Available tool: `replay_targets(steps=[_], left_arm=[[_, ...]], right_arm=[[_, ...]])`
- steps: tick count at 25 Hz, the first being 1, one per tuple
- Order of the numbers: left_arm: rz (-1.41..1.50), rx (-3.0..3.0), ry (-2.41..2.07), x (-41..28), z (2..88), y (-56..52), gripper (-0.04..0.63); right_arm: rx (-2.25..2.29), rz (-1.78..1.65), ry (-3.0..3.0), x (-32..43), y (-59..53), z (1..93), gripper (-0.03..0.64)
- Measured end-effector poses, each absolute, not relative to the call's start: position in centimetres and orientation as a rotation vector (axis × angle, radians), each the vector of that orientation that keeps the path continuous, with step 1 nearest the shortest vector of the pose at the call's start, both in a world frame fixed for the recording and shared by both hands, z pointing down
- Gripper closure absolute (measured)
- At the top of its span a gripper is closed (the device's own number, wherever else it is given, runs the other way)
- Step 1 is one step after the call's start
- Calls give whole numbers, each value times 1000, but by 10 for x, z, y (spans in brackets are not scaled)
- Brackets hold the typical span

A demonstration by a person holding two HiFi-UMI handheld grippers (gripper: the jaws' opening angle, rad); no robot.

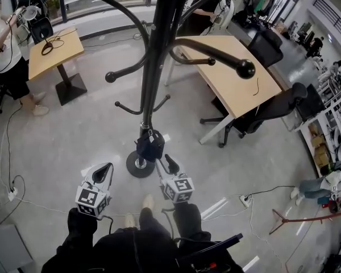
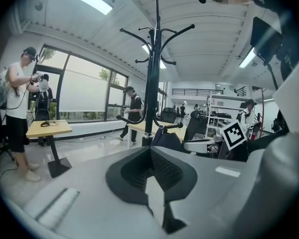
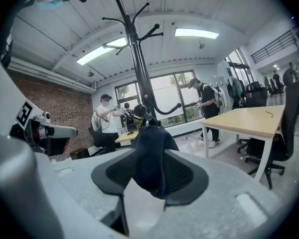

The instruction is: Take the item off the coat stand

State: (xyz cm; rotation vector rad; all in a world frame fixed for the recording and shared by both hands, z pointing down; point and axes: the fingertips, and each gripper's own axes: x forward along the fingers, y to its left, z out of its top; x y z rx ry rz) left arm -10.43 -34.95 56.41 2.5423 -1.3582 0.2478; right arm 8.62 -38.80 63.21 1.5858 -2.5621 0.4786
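The dark blue cloth item (image 1: 150,145) is seen low against the pole of the black coat stand (image 1: 150,67), just above the stand's round base (image 1: 140,165); whether it is hung on a peg there cannot be made out; in the right gripper view it is shown as a soft, rumpled fold drooping down between the two jaws; the right gripper (image 1: 169,162) is held directly beside the item, pointed at the pole, and its jaws are spread well apart, with a gap left on either side of the cloth, so that the item is bracketed but not pinched; the left gripper (image 1: 107,169) is held to the left of the base, a little apart from the stand, its jaws also parted and nothing found between them; in the left gripper view the pole and the item are seen ahead and slightly to the right; the curved hooks of the stand are spread overhead, bare; a grey polished floor (image 1: 74,135) is seen all round, with a wooden table (image 1: 238,78) and a black office chair (image 1: 273,110) behind the stand to the right, and a smaller table (image 1: 54,53) to the left, beside which a person (image 1: 5,44) is standing
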Motion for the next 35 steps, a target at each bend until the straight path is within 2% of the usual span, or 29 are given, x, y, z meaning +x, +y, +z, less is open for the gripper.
replay_targets(steps=[4, 7, 20, 23, 28, 35], left_arm=[[265, 2522, -1365, -107, 564, -347, 592], [269, 2526, -1354, -108, 573, -346, 592], [284, 2502, -1393, -120, 581, -351, 592], [290, 2508, -1393, -123, 591, -351, 592], [288, 2501, -1380, -119, 588, -352, 592], [276, 2508, -1385, -119, 584, -350, 592]], right_arm=[[1555, 512, -2564, 80, -390, 640, 402], [1552, 522, -2561, 77, -395, 644, 387], [1514, 538, -2555, 68, -410, 651, 368], [1510, 542, -2545, 68, -411, 652, 396], [1499, 561, -2555, 71, -410, 650, 492], [1496, 559, -2552, 71, -407, 648, 511]])
